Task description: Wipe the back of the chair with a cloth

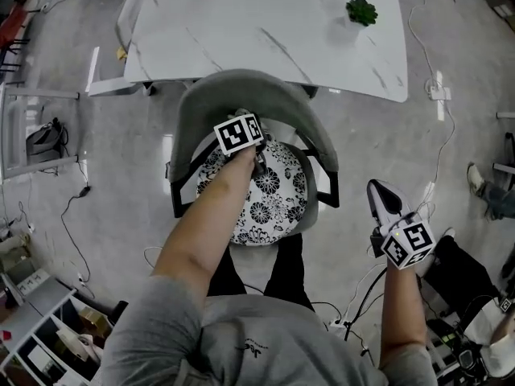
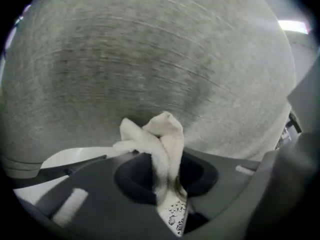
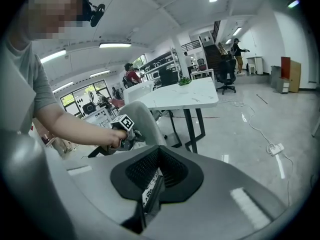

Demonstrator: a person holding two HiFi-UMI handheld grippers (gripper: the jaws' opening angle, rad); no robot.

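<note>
Left gripper view: left gripper (image 2: 167, 189) clenched on cloth (image 2: 162, 134), chair back (image 2: 150, 59) blurred behind; right gripper (image 3: 150, 194) clenched empty.

The head view looks steeply down on the chair (image 1: 257, 95) from above, with the tabletop (image 1: 241, 22) beyond it. The left gripper view faces the chair's back from very near. The right gripper view looks level across the room from farther off, sharing chair and tabletop.
</note>
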